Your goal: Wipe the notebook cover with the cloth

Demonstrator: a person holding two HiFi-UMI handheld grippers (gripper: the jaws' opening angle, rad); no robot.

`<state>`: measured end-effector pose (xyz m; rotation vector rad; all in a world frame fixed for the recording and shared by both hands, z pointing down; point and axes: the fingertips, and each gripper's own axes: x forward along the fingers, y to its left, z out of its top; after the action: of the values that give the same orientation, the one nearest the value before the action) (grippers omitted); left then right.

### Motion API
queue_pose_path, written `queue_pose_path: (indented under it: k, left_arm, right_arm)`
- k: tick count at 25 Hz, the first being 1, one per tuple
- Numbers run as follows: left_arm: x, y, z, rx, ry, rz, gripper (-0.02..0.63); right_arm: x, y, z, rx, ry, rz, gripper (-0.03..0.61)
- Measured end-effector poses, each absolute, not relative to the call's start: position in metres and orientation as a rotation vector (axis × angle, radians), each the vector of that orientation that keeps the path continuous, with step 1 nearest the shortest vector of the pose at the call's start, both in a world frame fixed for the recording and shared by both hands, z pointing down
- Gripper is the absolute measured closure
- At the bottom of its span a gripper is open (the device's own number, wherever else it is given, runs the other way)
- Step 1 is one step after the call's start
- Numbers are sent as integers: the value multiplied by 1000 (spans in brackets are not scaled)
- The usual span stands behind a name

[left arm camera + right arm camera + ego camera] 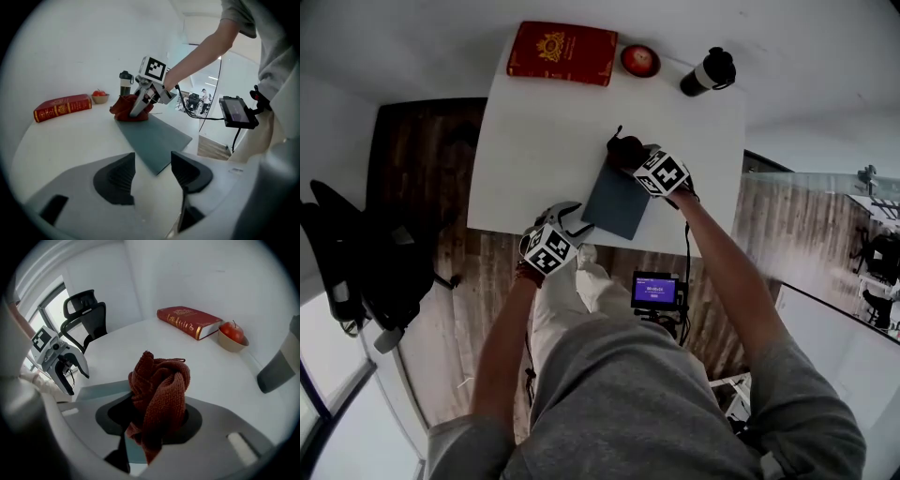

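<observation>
Now the right gripper [140,102] clamps a bunched red cloth [161,385] between its jaws at the far end of the dark notebook [617,202]. Whether the cloth touches the cover or hangs just above it, I cannot tell. The notebook lies flat on the white worktop [544,141] near its front edge, its long axis running away from the person and slightly to their right. The cover therefore stretches from the cloth back toward the person, so a wipe would likely be drawn that way. The left gripper [152,173], jaws wide and empty, sits just off the notebook's near corner, well placed to pin it.
</observation>
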<state>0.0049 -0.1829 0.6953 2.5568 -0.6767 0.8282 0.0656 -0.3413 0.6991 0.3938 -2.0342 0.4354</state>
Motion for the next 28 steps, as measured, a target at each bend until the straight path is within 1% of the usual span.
queue_pose_path:
  k: [2, 3, 5, 6, 10, 15, 28]
  left_arm:
    - [10, -180, 706, 2546, -644, 904, 369]
    - [11, -178, 710, 2545, -634, 958, 380]
    - [13, -177, 716, 2540, -631, 1029, 357]
    - [14, -178, 716, 2538, -634, 1039, 357]
    - [13, -178, 718, 2559, -674, 1066, 373]
    - [13, -178, 718, 2574, -692, 1074, 368]
    - [13, -178, 719, 2577, -699, 1075, 365]
  right_arm:
    - [65, -341, 700, 387, -2035, 462, 410]
    - [65, -341, 701, 384, -2035, 471, 411]
    - [65, -340, 701, 370, -2026, 453, 411]
    - [65, -340, 701, 363, -2018, 435, 413]
    - [62, -337, 702, 360, -2002, 402, 417]
    - [59, -330, 702, 362, -1995, 345, 425]
    - [44, -288, 702, 304, -2012, 355, 428]
